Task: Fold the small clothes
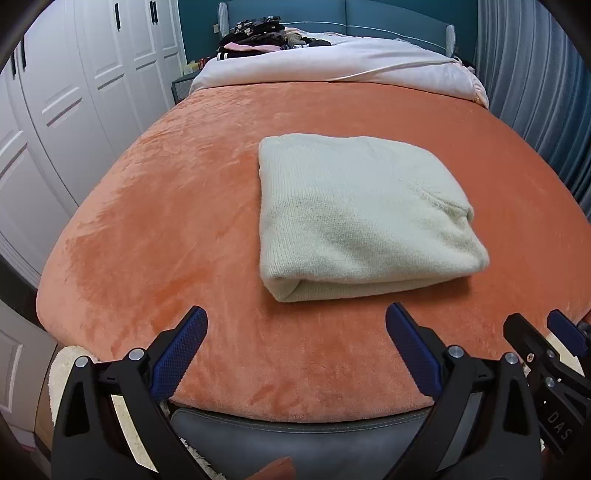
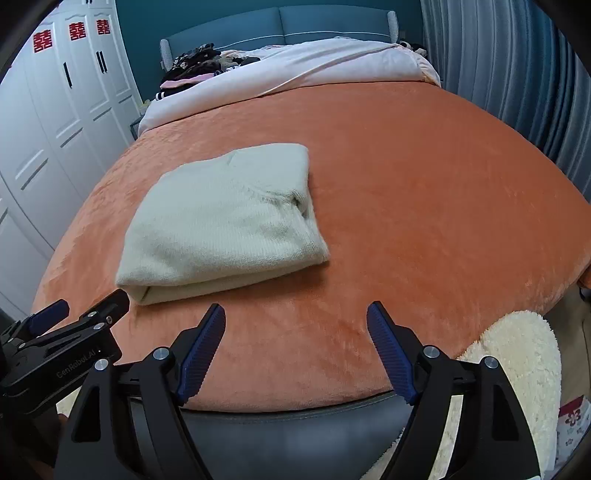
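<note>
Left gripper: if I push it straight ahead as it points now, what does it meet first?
Most likely the near folded edge of the cream sweater. The left gripper is open over bare orange blanket, with the sweater slightly right of centre; depth is hard to judge.

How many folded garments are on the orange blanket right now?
1: a cream sweater folded mid-blanket, ahead of both open tongs. A dark clothes pile sits by the headboard, unfolded; more may hide there.
</note>
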Available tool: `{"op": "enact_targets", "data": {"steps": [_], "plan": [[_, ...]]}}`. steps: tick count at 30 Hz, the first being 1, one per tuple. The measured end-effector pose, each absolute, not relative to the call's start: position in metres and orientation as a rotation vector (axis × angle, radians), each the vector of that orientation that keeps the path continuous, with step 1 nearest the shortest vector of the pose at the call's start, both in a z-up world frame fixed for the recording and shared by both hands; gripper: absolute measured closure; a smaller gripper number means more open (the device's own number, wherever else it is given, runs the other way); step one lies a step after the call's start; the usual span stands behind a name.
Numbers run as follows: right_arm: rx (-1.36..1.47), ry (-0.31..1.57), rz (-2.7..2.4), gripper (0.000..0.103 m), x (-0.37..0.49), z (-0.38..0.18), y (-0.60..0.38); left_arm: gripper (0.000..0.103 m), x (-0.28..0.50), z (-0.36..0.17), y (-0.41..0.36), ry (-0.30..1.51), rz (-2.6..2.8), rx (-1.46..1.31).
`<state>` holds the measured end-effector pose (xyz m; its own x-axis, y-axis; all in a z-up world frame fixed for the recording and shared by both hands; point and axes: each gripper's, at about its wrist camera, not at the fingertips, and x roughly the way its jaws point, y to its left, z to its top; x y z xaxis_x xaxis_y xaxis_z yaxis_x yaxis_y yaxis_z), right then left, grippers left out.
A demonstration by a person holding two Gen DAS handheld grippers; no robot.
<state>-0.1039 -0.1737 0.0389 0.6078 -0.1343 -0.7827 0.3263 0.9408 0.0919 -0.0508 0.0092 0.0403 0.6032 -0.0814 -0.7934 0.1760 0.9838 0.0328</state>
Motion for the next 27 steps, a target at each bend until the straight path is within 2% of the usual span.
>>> {"op": "enact_targets", "data": {"steps": [27], "plan": [[0.167,0.894,-0.284,0.026,-0.111,0.029,-0.15,0.008,-0.062,0.027,0.003,0.895,-0.12,0.152]]}}
